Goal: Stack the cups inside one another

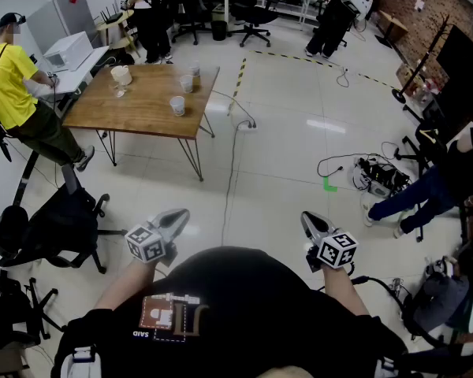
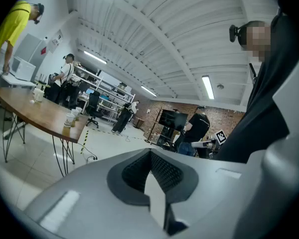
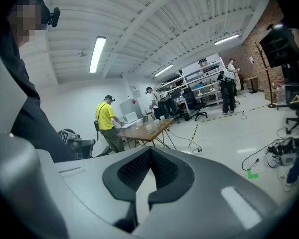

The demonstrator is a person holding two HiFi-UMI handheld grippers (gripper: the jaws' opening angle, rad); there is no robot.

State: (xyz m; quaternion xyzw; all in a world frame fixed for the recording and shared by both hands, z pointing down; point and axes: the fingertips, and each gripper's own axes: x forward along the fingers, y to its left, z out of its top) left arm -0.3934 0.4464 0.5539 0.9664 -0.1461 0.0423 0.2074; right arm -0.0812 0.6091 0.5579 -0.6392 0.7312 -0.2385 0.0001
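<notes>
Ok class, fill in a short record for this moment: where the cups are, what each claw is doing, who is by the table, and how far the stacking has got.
cups: several, standing apart on the wooden table
left claw: shut, empty, held close to the body, far from the table
right claw: shut, empty, also close to the body
bystander: person in a yellow shirt at the table's left end
stacking: not begun; no cup in either claw
</notes>
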